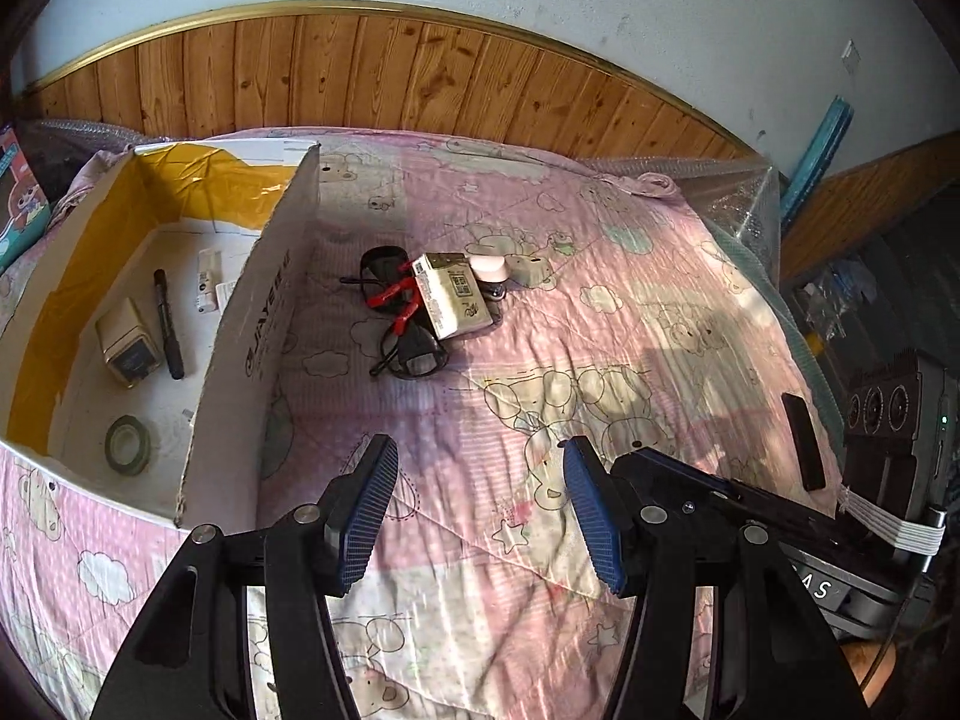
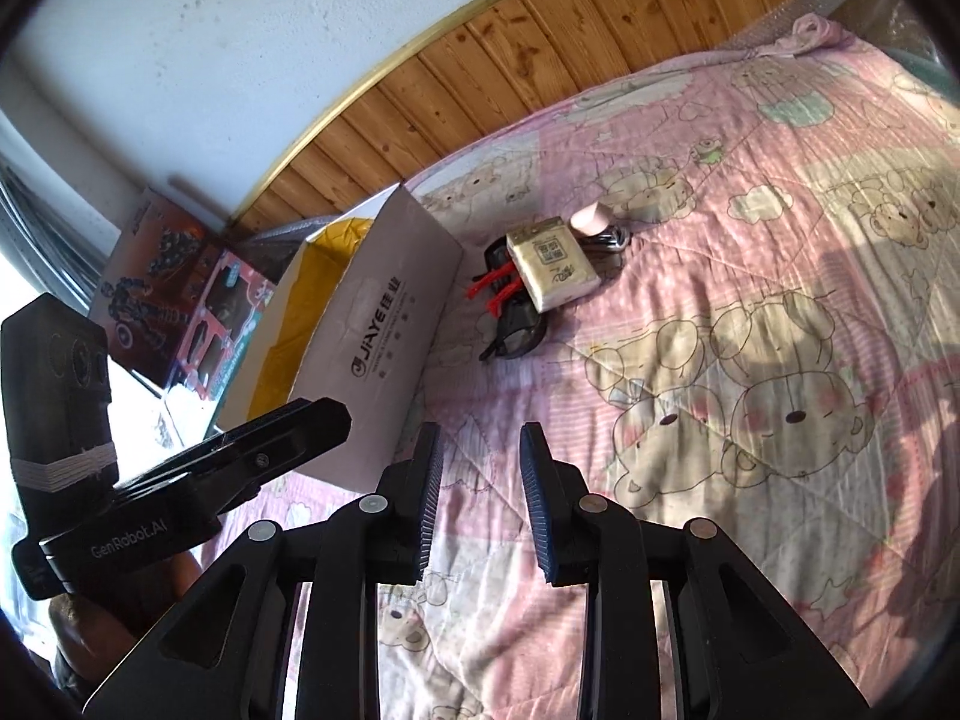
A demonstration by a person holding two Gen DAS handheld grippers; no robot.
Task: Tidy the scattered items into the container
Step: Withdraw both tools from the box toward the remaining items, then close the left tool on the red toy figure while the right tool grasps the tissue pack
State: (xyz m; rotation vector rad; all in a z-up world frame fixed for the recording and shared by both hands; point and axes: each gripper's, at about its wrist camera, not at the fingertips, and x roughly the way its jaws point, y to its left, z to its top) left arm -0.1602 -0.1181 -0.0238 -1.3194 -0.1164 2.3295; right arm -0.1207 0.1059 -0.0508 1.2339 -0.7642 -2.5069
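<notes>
Tongs hung over pink cartoon quilt (image 1: 600,312), nothing btwn fingers: left gripper (image 1: 480,510) had jaws wide apart, right gripper (image 2: 480,504) jaws apart w/ narrower gap. Ahead of both, well apart from tips, sat the pile: tissue pack (image 1: 453,294) lying on black sunglasses (image 1: 408,330) w/ red twist tie (image 1: 393,294), pink round item (image 1: 487,267) touching pack's far end. Cardboard box (image 1: 252,324) stood ahead-left of left gripper, just beside pile, holding black marker (image 1: 168,324), small tin (image 1: 128,351), tape roll (image 1: 128,444) & white tube (image 1: 207,282).
</notes>
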